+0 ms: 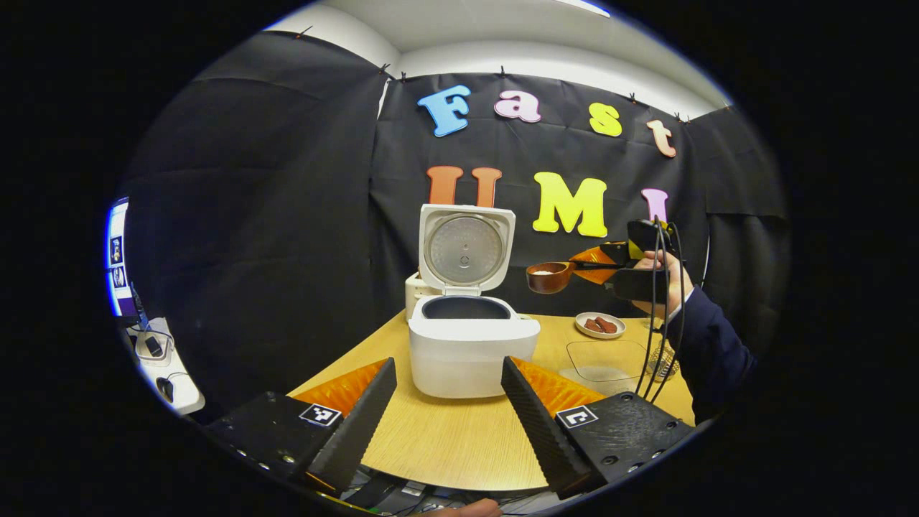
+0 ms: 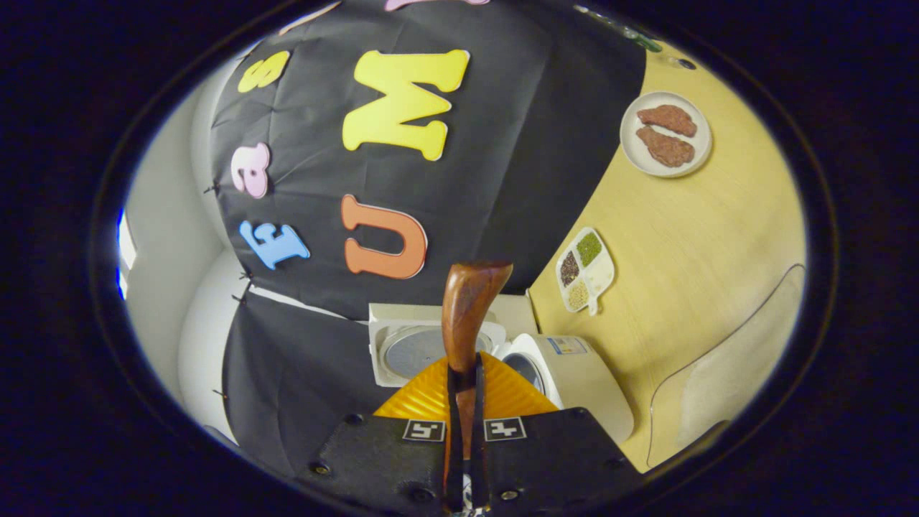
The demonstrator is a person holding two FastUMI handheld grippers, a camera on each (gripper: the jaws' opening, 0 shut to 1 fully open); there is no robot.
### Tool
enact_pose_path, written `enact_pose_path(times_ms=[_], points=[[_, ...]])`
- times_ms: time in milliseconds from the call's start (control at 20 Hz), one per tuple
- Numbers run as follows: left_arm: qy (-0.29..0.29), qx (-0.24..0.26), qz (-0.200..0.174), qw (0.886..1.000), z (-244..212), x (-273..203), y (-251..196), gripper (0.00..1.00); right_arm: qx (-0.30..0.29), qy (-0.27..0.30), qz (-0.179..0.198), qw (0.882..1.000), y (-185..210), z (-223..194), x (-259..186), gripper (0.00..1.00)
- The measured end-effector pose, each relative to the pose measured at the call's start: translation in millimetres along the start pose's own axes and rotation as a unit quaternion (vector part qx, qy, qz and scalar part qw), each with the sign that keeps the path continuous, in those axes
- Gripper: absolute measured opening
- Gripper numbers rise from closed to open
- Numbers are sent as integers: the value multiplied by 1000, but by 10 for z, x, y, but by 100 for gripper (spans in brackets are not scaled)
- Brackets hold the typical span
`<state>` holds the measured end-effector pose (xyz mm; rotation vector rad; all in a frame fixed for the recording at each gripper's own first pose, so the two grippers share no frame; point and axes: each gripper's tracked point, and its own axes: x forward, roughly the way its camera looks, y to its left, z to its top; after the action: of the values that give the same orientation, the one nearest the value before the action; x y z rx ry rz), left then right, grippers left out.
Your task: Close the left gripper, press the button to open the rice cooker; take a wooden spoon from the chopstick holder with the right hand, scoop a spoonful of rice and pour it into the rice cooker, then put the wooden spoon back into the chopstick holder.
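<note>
With our right gripper [image 2: 463,402] pinching the wooden spoon [image 1: 549,276] and our left gripper [image 1: 449,416] spread, we carry the rice level over the rice cooker's [image 1: 467,345] open pot before tipping slowly.

I count 1 rice cooker [image 1: 470,345], lid up, on 1 desk [image 1: 445,438]. 1 wooden spoon [image 1: 551,276]. 2 hand-held grippers: my left [image 1: 449,409] and my right [image 1: 632,269]. 1 round plate [image 2: 666,133] w/ 2 brown pieces on it. 1 divided dish [image 2: 585,269] w/ 3 sections of grains. 1 clear tray [image 1: 602,359]. 1 wire holder [image 1: 664,362] by my right sleeve.
</note>
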<state>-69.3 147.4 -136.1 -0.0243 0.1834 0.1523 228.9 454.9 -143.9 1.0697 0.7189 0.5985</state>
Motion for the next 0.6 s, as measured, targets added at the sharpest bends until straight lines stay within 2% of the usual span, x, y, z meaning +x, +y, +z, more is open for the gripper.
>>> enact_pose_path(times_ms=[50,100,250,300,350,500,600], points=[[-3,2,3,1000,13,-18,29,93,-21,-3,-5,1000,65,-42,83,2],[-5,2,4,1000,19,-34,43,93,-43,-6,-10,999,119,-78,168,6],[-2,3,4,1000,-2,-32,37,93,-116,-14,-22,993,301,-213,378,6],[-1,5,6,1000,-28,-28,58,93,-140,-19,-27,990,355,-240,429,10],[1,6,7,1000,-38,-32,66,93,-166,-24,-31,985,411,-270,487,6],[3,7,8,1000,-29,-37,73,93,-243,-48,-42,968,563,-284,617,6],[4,5,10,1000,-37,-37,100,93,-293,-61,-48,953,646,-301,681,10]])
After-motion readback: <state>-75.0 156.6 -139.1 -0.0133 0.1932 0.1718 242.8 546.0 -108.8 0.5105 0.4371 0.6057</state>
